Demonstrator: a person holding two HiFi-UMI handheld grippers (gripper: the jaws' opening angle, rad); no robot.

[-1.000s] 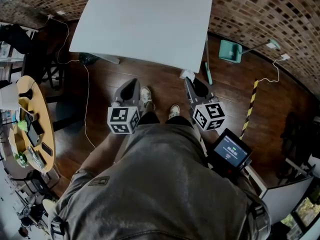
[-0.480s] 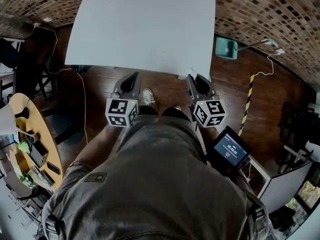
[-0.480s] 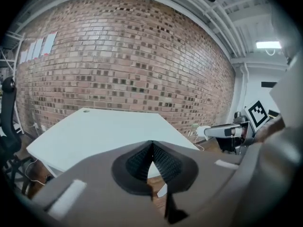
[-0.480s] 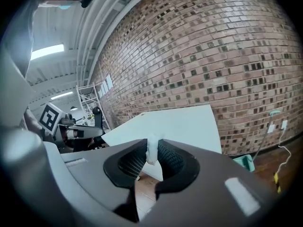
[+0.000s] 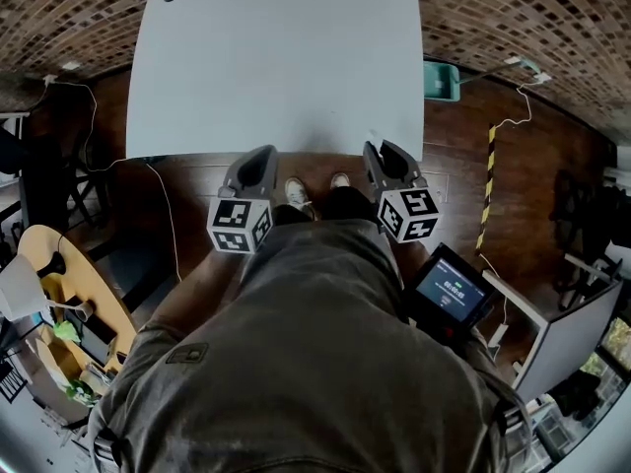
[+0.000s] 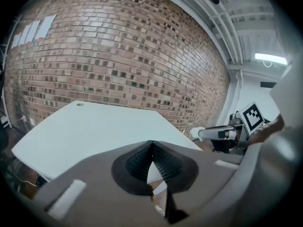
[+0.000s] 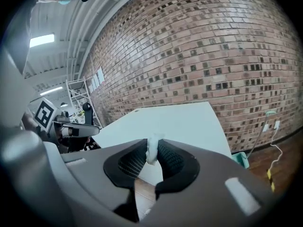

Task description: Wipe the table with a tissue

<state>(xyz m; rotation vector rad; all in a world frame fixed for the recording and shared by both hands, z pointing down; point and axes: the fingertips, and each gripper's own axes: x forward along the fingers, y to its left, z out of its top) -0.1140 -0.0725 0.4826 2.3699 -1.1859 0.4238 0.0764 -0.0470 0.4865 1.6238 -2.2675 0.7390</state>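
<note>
A bare white table [image 5: 281, 57] stands against the brick wall, its near edge just beyond both grippers. My right gripper [image 5: 374, 149] is shut on a small white tissue [image 7: 152, 150], which pokes up between the ribbed pads in the right gripper view; in the head view the tissue [image 5: 373, 140] shows as a pale scrap at the tips, over the table's near edge. My left gripper [image 5: 268, 153] is shut with nothing in it, held level with the right one. In the left gripper view the left gripper [image 6: 151, 148] points at the table [image 6: 94, 131].
A teal dustpan [image 5: 440, 80] lies on the wooden floor right of the table. A cable [image 5: 163, 215] trails on the floor at the left. A round wooden table [image 5: 59, 313] with clutter stands far left. A handheld screen [image 5: 451, 297] hangs at my right hip.
I have stepped closer and squared up to the table: it now fills the top of the head view. Both grippers have moved forward to its near edge.
</note>
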